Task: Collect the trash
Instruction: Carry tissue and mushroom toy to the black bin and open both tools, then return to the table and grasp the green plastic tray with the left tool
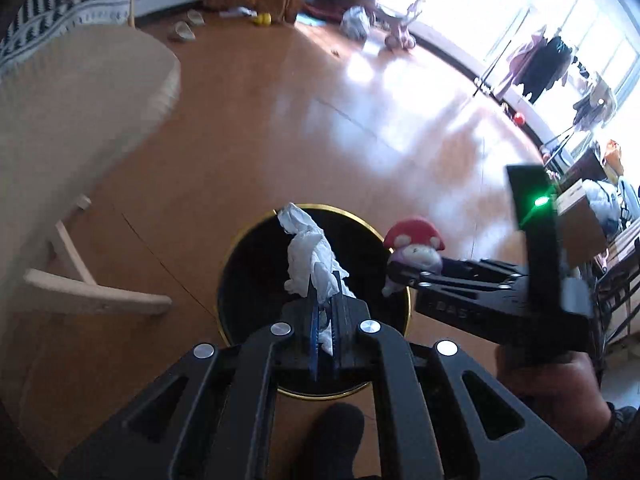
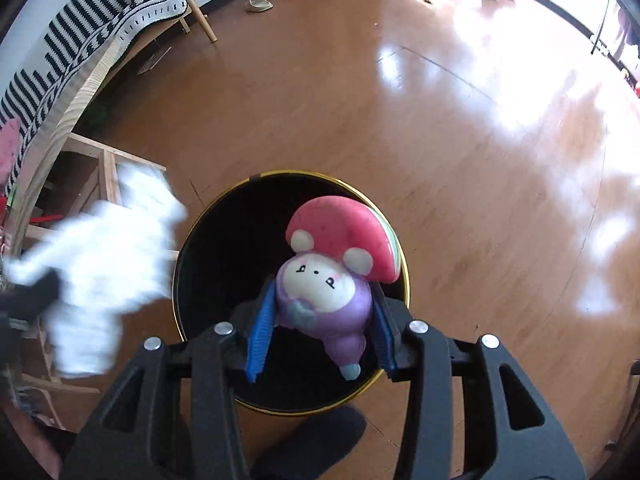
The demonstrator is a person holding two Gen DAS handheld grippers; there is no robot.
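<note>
A black round bin with a gold rim (image 1: 236,240) (image 2: 192,236) stands on the wooden floor below both grippers. My left gripper (image 1: 325,280) is shut on a crumpled white tissue (image 1: 308,252) and holds it above the bin's opening; the tissue shows blurred at the left of the right wrist view (image 2: 100,280). My right gripper (image 2: 322,304) is shut on a mushroom toy with a red cap and purple body (image 2: 332,272), held over the bin's right side. The right gripper and toy (image 1: 414,244) also show in the left wrist view.
A pale wooden table (image 1: 72,120) stands at left, a striped-cloth bench (image 2: 100,32) behind it. Slippers (image 2: 260,2), a yellow toy (image 1: 262,20), a white bag (image 1: 354,22) and a pink tricycle (image 1: 400,36) lie across the floor. A dark foot (image 2: 312,440) is near the bin.
</note>
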